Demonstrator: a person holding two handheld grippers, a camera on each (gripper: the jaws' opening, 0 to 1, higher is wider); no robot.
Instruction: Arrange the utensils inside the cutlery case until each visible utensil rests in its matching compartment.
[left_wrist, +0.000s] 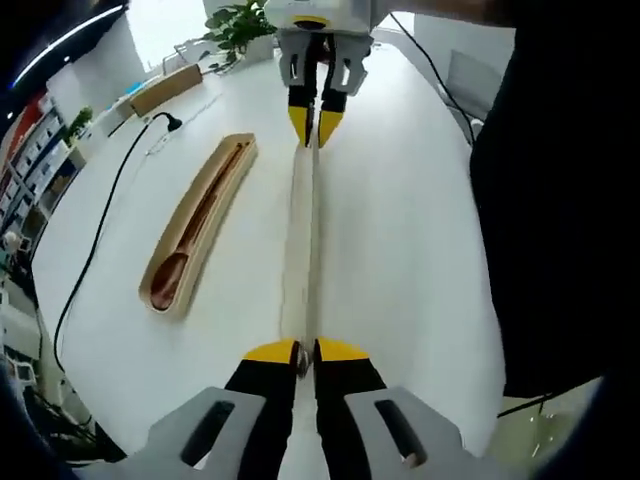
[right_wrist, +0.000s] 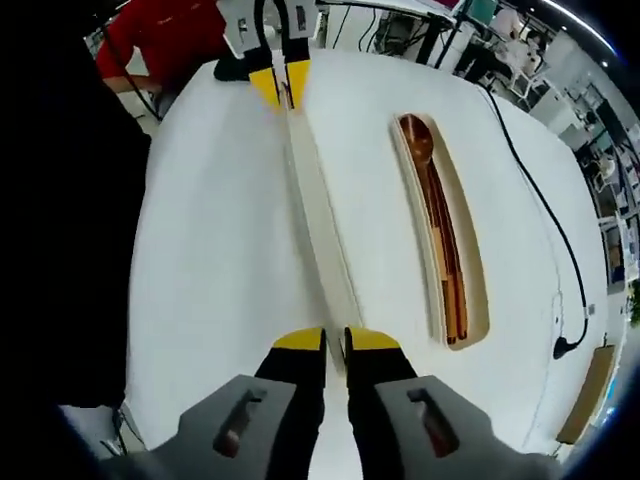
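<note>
Lid (left_wrist: 300, 240) hangs pinched between left gripper (left_wrist: 307, 352) and right gripper (right_wrist: 335, 340), both clamped on its ends, case (right_wrist: 440, 230) with spoon (right_wrist: 418, 140) lying alongside on the table (left_wrist: 400, 220); uneven pull could drop it.

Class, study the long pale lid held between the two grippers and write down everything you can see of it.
The lid is a long, narrow, pale cream strip, smooth and matte, probably light wood. It is held on edge above the white table, stretched straight between the left gripper and the right gripper, each clamped on one end. It lies alongside the open wooden case, apart from it, which holds a brown spoon and dark sticks.
</note>
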